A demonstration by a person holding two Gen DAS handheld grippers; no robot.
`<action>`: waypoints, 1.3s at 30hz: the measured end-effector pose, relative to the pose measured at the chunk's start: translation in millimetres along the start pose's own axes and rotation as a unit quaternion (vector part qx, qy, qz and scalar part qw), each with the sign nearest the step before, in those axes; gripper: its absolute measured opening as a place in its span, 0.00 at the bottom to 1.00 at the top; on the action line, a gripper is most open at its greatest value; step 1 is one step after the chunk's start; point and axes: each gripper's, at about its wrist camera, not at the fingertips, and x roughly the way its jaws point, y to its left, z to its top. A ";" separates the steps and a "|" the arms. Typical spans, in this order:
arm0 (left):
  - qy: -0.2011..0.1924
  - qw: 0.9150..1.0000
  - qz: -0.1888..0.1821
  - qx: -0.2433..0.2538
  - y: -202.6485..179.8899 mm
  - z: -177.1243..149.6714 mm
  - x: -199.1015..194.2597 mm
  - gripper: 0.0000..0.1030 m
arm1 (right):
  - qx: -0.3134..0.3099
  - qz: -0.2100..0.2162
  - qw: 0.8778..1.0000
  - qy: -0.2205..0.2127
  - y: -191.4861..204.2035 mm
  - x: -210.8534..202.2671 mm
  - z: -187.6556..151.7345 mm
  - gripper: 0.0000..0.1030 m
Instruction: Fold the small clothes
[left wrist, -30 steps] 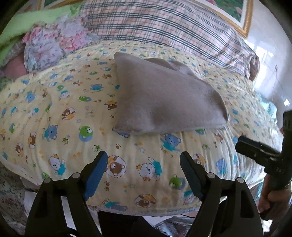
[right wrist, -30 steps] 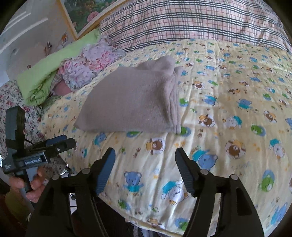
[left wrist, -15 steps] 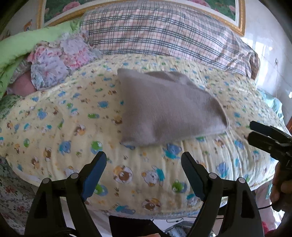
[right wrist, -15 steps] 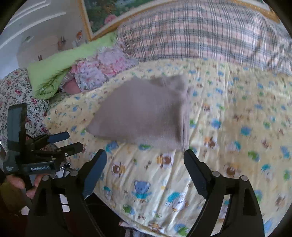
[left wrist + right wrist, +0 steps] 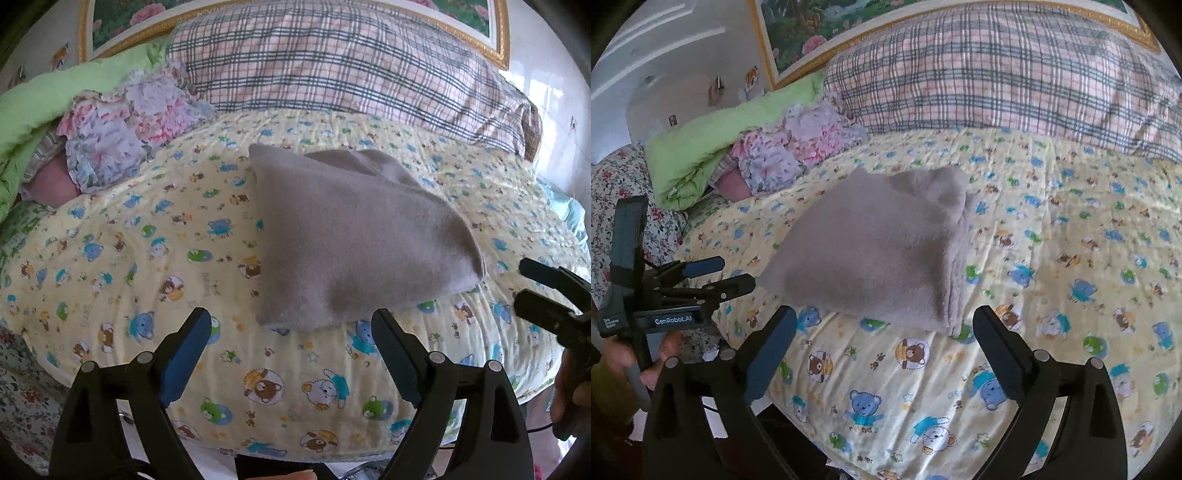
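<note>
A grey fleece garment (image 5: 354,236) (image 5: 879,251) lies folded into a flat bundle on the yellow bear-print quilt (image 5: 147,236) (image 5: 1071,258). My left gripper (image 5: 291,325) hovers short of the bundle's near edge, its jaws opening with nothing between them. My right gripper (image 5: 882,325) hangs near the bundle's near right corner, jaws also opening and empty. Each gripper shows in the other's view: the right gripper (image 5: 546,295) at the right edge, the left gripper (image 5: 713,277) at the left, held by a hand (image 5: 650,354).
A plaid pillow (image 5: 351,62) (image 5: 1015,74) lies along the back under a gold-framed picture (image 5: 820,29). A floral cloth (image 5: 122,133) (image 5: 790,151) and a green blanket (image 5: 48,107) (image 5: 713,140) sit at the back left. The quilt's front edge drops off near the grippers.
Both grippers have drawn back and up from the folded garment, which now sits farther from the fingers. Both pairs of jaws stand wider, the right much more so.
</note>
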 end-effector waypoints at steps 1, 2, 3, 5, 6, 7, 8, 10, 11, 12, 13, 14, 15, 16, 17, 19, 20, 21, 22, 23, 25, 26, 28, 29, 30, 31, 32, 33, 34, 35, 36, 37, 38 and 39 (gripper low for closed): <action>0.002 1.000 0.000 0.001 -1.2 -1.8 1.8 0.86 | 0.001 0.001 1.000 0.005 0.1 3.4 -1.2 0.94; 0.005 1.000 0.001 0.003 -2.6 -3.1 4.0 0.86 | 0.001 0.002 1.000 0.010 0.2 8.1 -2.9 0.94; 0.008 1.000 0.003 0.005 -4.1 -4.6 7.1 0.87 | 0.002 0.002 1.000 0.015 0.6 11.8 -4.2 0.94; 0.011 1.000 0.006 0.005 -5.5 -5.6 11.8 0.87 | 0.007 0.005 1.000 0.025 0.4 18.6 -5.6 0.94; 0.014 1.000 0.006 0.004 -5.6 -5.7 14.4 0.87 | 0.009 0.007 1.000 0.029 0.4 21.3 -6.4 0.94; 0.017 1.000 0.004 0.002 -5.6 -5.5 17.0 0.87 | 0.010 0.008 0.999 0.031 0.3 23.8 -6.6 0.94; 0.019 1.000 0.003 0.000 -5.4 -4.9 18.8 0.87 | 0.010 0.007 0.999 0.033 0.3 26.1 -6.5 0.94; 0.022 1.000 0.001 -0.002 -5.1 -2.1 22.3 0.87 | 0.011 0.008 0.999 0.037 0.5 30.1 -5.8 0.94; 0.023 1.000 0.001 -0.003 -5.3 -0.8 23.6 0.87 | 0.012 0.008 0.999 0.039 0.8 32.4 -5.2 0.94; 0.026 1.000 0.000 -0.002 -5.7 1.4 25.7 0.87 | 0.013 0.009 0.999 0.040 0.6 33.8 -4.2 0.94; 0.028 1.000 -0.001 0.000 -6.7 2.0 26.3 0.87 | 0.014 0.010 0.999 0.040 0.8 35.3 -3.3 0.94; 0.032 0.999 -0.004 0.003 -7.6 4.3 27.7 0.87 | 0.015 0.010 0.999 0.041 1.4 37.0 -1.9 0.94; 0.032 0.999 -0.004 0.005 -8.8 5.4 27.9 0.87 | 0.015 0.010 0.999 0.041 1.4 38.0 -1.0 0.94; 0.033 0.999 -0.003 0.005 -9.3 6.2 28.1 0.87 | 0.016 0.010 0.999 0.043 1.3 39.8 0.6 0.94; 0.032 0.999 -0.003 0.005 -9.8 7.2 27.9 0.88 | 0.017 0.010 0.999 0.044 1.5 41.0 2.0 0.94; 0.034 0.999 -0.003 0.004 -10.6 9.0 28.0 0.88 | 0.017 0.012 0.999 0.044 2.1 42.8 4.8 0.94; 0.034 0.999 -0.003 0.003 -10.5 9.7 27.8 0.88 | 0.017 0.014 0.999 0.044 1.7 43.5 6.0 0.94; 0.033 0.999 -0.002 0.003 -10.5 9.6 28.0 0.88 | 0.016 0.015 0.999 0.044 1.3 44.3 7.2 0.94; 0.032 0.999 -0.002 0.002 -10.5 9.8 28.3 0.88 | 0.016 0.016 0.999 0.045 1.7 45.0 8.3 0.94; 0.033 0.999 -0.002 0.002 -10.2 10.1 29.1 0.88 | 0.014 0.017 0.999 0.046 2.2 46.3 9.6 0.94; 0.034 0.999 0.000 0.002 -10.3 10.3 29.6 0.88 | 0.012 0.018 0.999 0.047 3.0 48.3 11.3 0.94; 0.034 0.999 0.001 0.002 -10.1 10.3 30.2 0.88 | 0.011 0.018 0.999 0.047 2.9 49.0 12.0 0.94; 0.035 0.999 0.001 0.000 -9.7 11.1 30.9 0.88 | 0.012 0.019 0.999 0.047 2.5 50.6 13.8 0.94; 0.035 0.999 0.001 -0.001 -9.3 11.7 31.3 0.88 | 0.013 0.020 0.999 0.047 2.4 51.2 14.5 0.94; 0.036 0.999 0.001 -0.001 -9.4 11.7 31.7 0.88 | 0.013 0.020 0.999 0.047 2.3 51.9 15.2 0.94; 0.037 0.999 0.000 -0.001 -9.5 12.6 32.4 0.88 | 0.012 0.019 0.999 0.048 2.3 52.7 15.8 0.94; 0.039 0.999 0.000 -0.001 -9.8 13.3 32.9 0.88 | 0.012 0.020 0.999 0.048 3.0 52.8 15.4 0.94; 0.041 0.999 -0.001 -0.001 -9.2 14.1 33.9 0.88 | 0.012 0.020 0.999 0.049 3.0 53.5 16.0 0.94; 0.043 0.999 -0.001 -0.002 -8.7 15.2 35.0 0.88 | 0.012 0.021 0.998 0.050 2.1 54.2 16.6 0.94; 0.045 0.999 -0.002 -0.003 -8.5 15.9 35.4 0.88 | 0.012 0.021 0.998 0.050 1.5 54.9 17.6 0.94; 0.045 0.999 -0.002 -0.004 -8.4 16.0 35.7 0.88 | 0.013 0.022 0.998 0.050 1.4 55.2 18.3 0.94; 0.046 0.999 0.000 -0.003 -8.7 16.5 35.9 0.88 | 0.012 0.022 0.998 0.050 1.6 54.8 17.6 0.94; 0.046 0.999 0.001 -0.002 -9.4 16.5 36.0 0.88 | 0.012 0.022 0.998 0.049 1.6 55.5 18.4 0.94; 0.046 0.999 0.003 -0.001 -10.0 16.5 35.6 0.88 | 0.011 0.022 0.998 0.049 1.3 56.1 19.4 0.94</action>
